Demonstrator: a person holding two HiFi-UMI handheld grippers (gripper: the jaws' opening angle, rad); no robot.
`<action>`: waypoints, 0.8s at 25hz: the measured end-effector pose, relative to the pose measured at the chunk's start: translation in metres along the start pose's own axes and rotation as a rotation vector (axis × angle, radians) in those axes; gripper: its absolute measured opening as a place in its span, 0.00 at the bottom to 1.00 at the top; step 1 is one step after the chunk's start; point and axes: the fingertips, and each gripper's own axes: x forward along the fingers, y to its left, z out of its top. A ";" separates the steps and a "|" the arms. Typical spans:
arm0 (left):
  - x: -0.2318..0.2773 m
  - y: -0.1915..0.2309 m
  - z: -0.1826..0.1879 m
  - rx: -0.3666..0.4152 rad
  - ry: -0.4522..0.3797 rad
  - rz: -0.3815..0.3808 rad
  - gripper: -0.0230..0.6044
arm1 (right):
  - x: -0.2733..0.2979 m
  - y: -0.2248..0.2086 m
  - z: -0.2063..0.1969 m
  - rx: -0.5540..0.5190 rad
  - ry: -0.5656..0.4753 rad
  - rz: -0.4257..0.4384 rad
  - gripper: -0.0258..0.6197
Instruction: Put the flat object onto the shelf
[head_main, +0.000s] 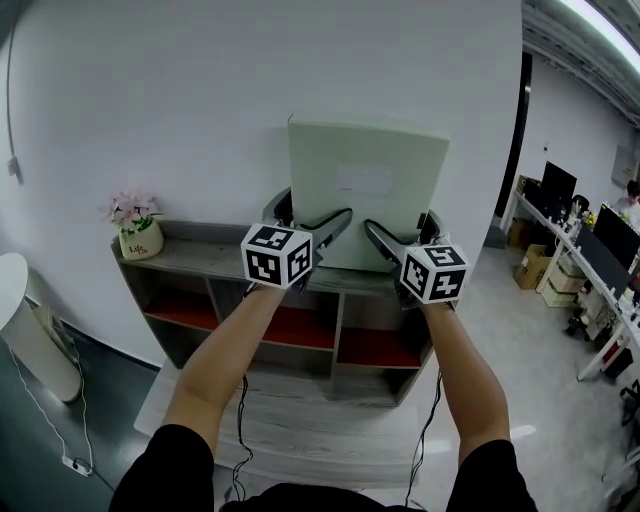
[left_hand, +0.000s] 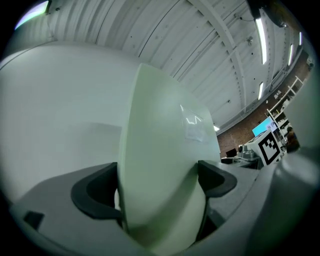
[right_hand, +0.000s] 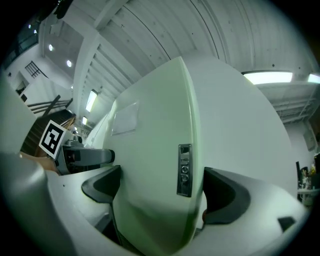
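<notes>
Head view: flat pale-green panel (head_main: 367, 195) held upright, broad face toward camera, just in front of white wall (head_main: 150, 100) and above top board of shelf (head_main: 200, 258). Lower edge sits level w/ shelf top, right of centre; contact w/ the board cannot be confirmed. A faint rectangular label shows on the panel's upper face.

Left hand-held gripper (head_main: 315, 215): clamped on panel's lower left edge. Left gripper view confirms: panel (left_hand: 160, 150) fills the gap, both dark jaws pressed against its faces, hand-held gripper (left_hand: 157, 192) closed on it.

Right hand-held gripper (head_main: 400, 228): clamped on panel's lower right edge. Right gripper view: panel (right_hand: 150, 150) seen edge-on between the jaws, both in contact; small metal tag (right_hand: 184, 170) on the narrow edge, print not legible. Hand-held gripper (right_hand: 160, 192) closed on panel.

Shelf: grey frame, red-floored compartments beneath. Flower pot (head_main: 139, 238) w/ pink blooms stands at far left end of top board, well apart from panel.

Cables (head_main: 243, 420) hang from both hand-held grippers beside the forearms.
</notes>
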 end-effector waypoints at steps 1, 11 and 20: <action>0.002 0.001 -0.003 -0.004 0.007 -0.002 0.83 | 0.002 -0.001 -0.002 0.004 0.007 0.002 0.82; 0.015 0.015 -0.020 -0.004 0.044 -0.030 0.83 | 0.016 -0.008 -0.014 0.032 0.035 0.006 0.82; 0.021 0.016 -0.027 0.025 0.068 -0.033 0.83 | 0.017 -0.011 -0.028 0.029 0.067 -0.013 0.82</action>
